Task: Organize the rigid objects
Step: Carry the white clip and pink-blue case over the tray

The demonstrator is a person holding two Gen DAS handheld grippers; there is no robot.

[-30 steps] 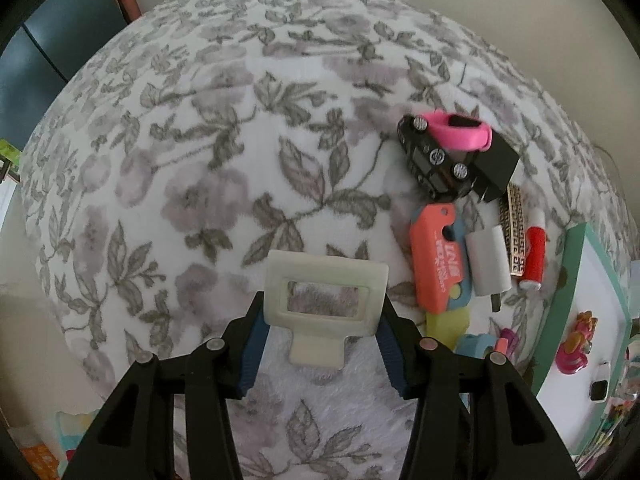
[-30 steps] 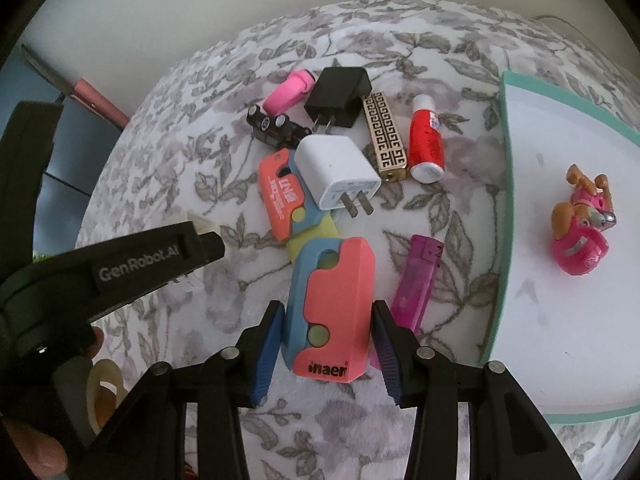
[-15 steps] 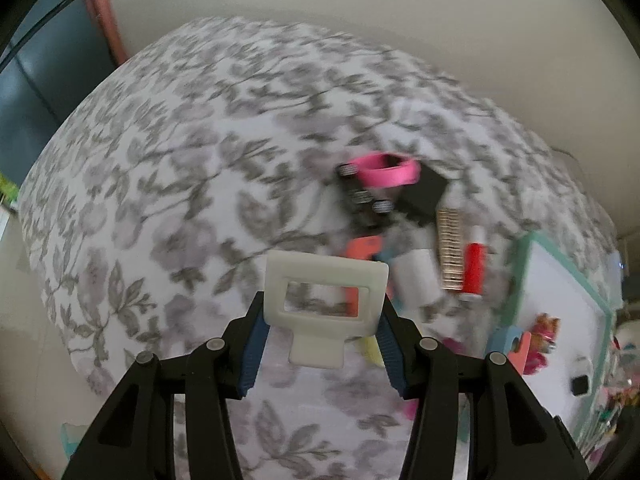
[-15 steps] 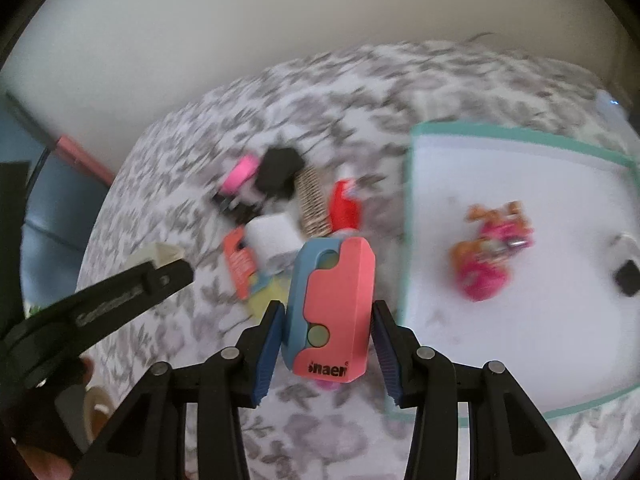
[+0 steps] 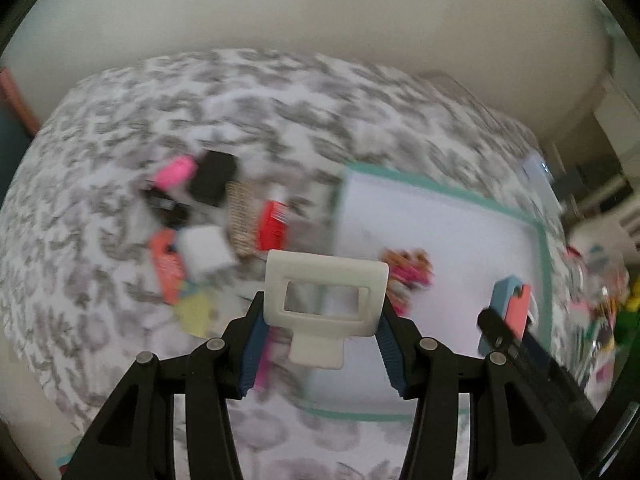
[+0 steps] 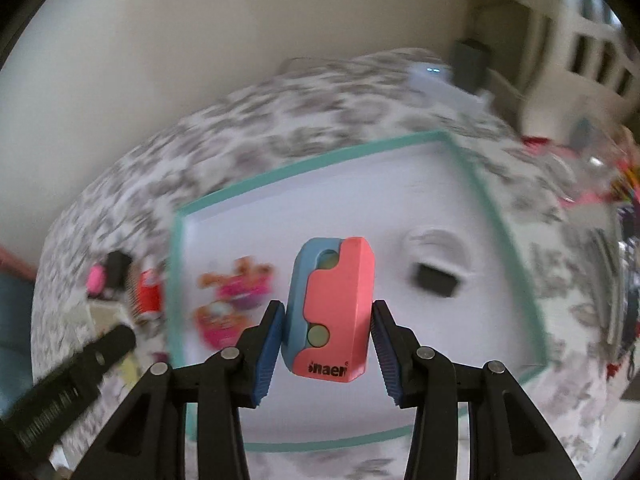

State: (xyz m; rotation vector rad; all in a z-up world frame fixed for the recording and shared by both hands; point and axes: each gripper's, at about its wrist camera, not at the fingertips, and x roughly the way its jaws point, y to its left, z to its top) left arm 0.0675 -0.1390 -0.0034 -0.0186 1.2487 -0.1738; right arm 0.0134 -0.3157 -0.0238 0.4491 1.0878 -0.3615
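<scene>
Your tray (image 6: 492, 208) fills the frame's centre (right wrist view), a toy figure (image 6: 236, 300) lying on its left part, an adapter (image 6: 434, 282) right.

floral bedspread (image 5: 120, 120) carries a teal-rimmed white tray (image 6: 504, 216) and, seemingly, blurred small gadgets (image 5: 208, 216).

Cream clip (image 5: 326, 300) – matt plastic; bedspread (image 5: 120, 128) – printed cloth, seemingly soft.

Grey floral bedspread (image 5: 120, 128), plain cream wall (image 5: 320, 12), white slatted furniture (image 6: 580, 48) at the far right
</scene>
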